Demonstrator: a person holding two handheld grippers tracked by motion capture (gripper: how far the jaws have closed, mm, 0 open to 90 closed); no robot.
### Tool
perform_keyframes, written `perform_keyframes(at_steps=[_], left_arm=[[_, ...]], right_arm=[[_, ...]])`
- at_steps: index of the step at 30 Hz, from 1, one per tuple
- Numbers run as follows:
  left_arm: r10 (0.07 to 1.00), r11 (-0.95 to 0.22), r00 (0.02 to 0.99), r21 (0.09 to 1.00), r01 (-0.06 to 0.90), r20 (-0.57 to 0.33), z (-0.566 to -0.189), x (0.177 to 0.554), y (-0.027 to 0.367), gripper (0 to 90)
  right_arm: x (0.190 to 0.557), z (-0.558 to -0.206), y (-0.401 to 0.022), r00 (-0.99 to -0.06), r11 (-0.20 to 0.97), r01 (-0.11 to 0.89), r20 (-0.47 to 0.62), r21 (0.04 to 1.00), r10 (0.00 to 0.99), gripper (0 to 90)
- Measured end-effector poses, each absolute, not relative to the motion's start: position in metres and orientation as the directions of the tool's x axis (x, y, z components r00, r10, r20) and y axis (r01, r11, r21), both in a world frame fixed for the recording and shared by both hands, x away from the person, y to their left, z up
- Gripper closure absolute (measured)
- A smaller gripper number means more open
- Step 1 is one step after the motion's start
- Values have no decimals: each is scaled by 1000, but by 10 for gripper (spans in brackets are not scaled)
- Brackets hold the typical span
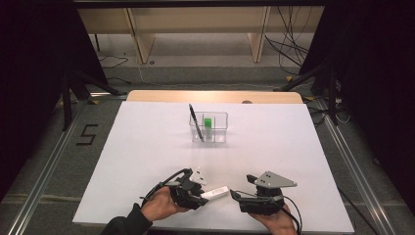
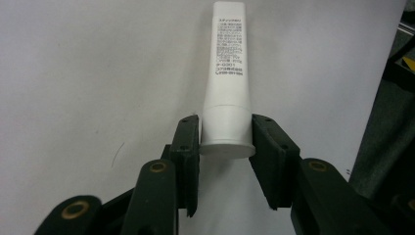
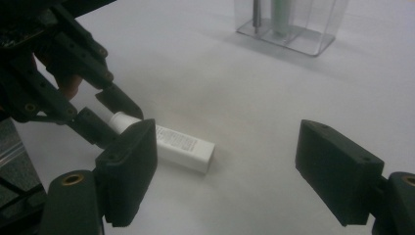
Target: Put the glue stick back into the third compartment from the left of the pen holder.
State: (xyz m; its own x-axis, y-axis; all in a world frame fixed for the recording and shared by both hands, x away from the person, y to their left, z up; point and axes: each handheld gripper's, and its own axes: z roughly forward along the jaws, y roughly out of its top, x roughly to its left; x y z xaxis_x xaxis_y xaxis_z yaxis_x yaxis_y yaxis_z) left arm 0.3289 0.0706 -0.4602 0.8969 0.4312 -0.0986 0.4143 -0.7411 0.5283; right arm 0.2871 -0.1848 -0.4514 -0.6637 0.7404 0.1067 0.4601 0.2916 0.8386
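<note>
- The table (image 1: 147,147) is seen spread ahead of both tongs; a clear box (image 1: 209,127) stands far ahead of them, well apart, with a pen (image 1: 195,122) and a green thing in it.
- The white tube (image 2: 227,73) is clamped at its cap end by the left tongs (image 2: 226,134), partly closed; its long axis runs straight on from them, toward the right tongs.
- The right tongs (image 3: 225,171) are held wide open and empty, near the tube's flat end.

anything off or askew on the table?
Nothing stands out. The white tube lies flat on the table, its cap end between the left gripper jaws. The pen leans in the clear box.
</note>
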Motion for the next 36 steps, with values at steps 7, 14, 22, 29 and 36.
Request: perform_keyframes(at_steps=[7, 14, 22, 29, 36], left_arm=[[424, -745, 900, 526, 411, -103, -455, 329, 71, 646], [419, -741, 900, 528, 416, -121, -441, 337, 73, 647], [395, -752, 911, 528, 394, -118, -425, 340, 65, 647], [380, -752, 916, 533, 389, -132, -414, 345, 63, 647], [360, -759, 918, 520, 392, -167, -406, 349, 61, 647]], right_arm=[[284, -453, -177, -686, 318, 450, 96, 834, 721, 243], [282, -451, -175, -698, 322, 436, 89, 840, 711, 244], [280, -451, -171, -712, 331, 428, 88, 841, 696, 243], [277, -450, -166, -725, 348, 406, 66, 845, 686, 242], [271, -448, -159, -739, 387, 359, 5, 849, 674, 241]])
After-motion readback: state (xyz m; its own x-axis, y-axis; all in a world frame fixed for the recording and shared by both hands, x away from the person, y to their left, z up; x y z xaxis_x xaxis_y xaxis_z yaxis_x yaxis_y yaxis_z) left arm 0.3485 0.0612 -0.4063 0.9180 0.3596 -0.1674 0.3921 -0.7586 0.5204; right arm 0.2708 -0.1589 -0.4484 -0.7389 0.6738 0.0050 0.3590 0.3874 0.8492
